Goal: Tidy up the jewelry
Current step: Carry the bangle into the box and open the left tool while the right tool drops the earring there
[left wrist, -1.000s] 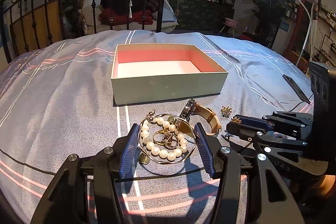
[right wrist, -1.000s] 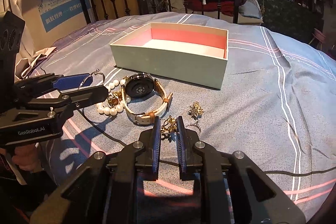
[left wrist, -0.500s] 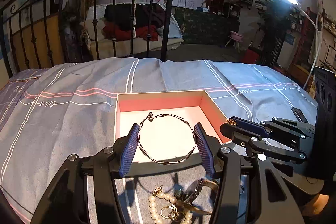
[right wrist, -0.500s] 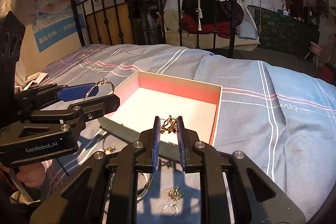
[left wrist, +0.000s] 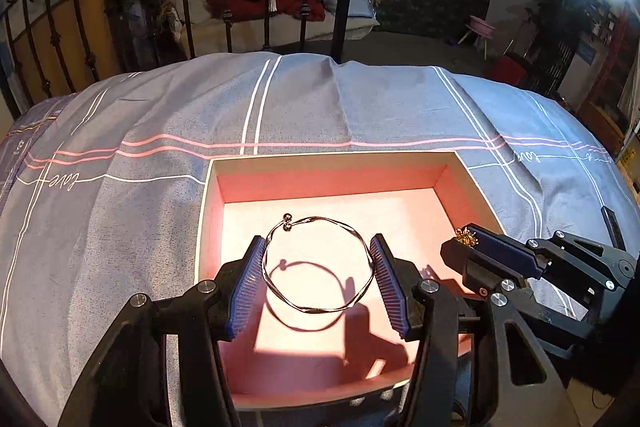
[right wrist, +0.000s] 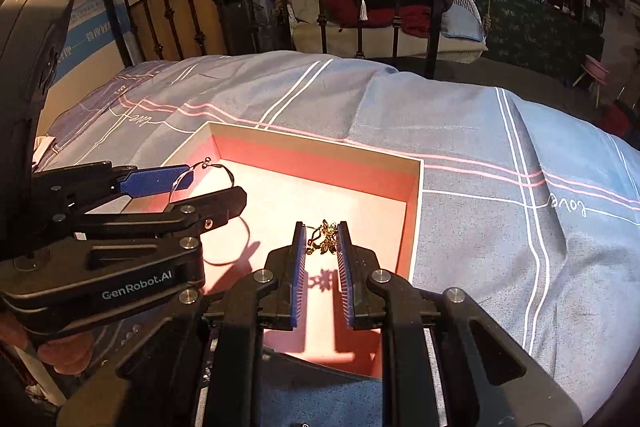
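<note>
Jewelry, two pieces, hangs over the box (left wrist: 208,211). Left gripper (left wrist: 318,279): jaws half open, clamped across the wire bangle (left wrist: 320,263). Right gripper (right wrist: 322,247): jaws nearly closed on the gold earring (right wrist: 322,241). Neither released yet; box floor below both jaws bare, walls well clear.

Over the one box (left wrist: 448,175) hang two grippers, holding one bangle (left wrist: 318,265) and one gold ornament (right wrist: 322,239) above its floor.
</note>
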Demonstrator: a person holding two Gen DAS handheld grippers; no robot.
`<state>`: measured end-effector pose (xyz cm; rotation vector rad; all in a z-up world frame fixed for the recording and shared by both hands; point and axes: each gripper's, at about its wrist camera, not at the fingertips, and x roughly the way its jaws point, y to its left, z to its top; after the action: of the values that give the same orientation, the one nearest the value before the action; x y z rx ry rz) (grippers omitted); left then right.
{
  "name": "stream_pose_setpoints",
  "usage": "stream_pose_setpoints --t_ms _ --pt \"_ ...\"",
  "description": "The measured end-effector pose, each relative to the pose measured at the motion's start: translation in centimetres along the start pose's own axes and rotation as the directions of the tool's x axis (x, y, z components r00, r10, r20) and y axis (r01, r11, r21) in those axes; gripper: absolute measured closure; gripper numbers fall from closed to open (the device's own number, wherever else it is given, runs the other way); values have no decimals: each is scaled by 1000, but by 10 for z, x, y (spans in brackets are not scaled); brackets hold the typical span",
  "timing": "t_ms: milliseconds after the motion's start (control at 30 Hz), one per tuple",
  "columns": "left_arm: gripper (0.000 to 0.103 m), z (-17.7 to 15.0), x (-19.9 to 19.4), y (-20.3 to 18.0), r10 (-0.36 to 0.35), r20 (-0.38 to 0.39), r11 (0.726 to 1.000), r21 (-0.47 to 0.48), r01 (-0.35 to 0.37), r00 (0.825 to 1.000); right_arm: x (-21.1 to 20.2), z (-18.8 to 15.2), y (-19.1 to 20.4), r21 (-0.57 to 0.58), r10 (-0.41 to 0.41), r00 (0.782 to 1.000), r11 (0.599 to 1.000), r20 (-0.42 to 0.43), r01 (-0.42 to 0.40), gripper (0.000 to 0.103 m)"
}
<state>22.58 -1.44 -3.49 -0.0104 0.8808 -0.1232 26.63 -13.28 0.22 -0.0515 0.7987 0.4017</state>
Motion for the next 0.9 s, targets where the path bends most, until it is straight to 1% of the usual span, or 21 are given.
stream_pose_setpoints --t_ms 100,267,467,800,867,900 --pt "51 0 9 -1 0 -22 1000 4 0 1000 9 -4 0 -5 -2 1000 1000 -28 2 87" --pt "51 0 21 -5 30 -38 999 28 -29 999 17 -6 3 -19 10 999 1000 -51 -11 87" --pt "51 6 23 -5 35 -49 999 19 -34 998 18 -4 7 -36 9 998 999 -57 -11 86" --pt "50 6 23 -7 46 -45 999 21 -45 998 16 -5 7 -37 15 999 999 -52 -17 86" --pt "49 6 22 -6 46 -45 999 16 -45 998 15 -5 8 -40 16 999 999 -49 -18 86" --pt "46 7 21 -4 48 -43 999 11 -47 998 14 -6 9 -43 15 999 999 -46 -17 86"
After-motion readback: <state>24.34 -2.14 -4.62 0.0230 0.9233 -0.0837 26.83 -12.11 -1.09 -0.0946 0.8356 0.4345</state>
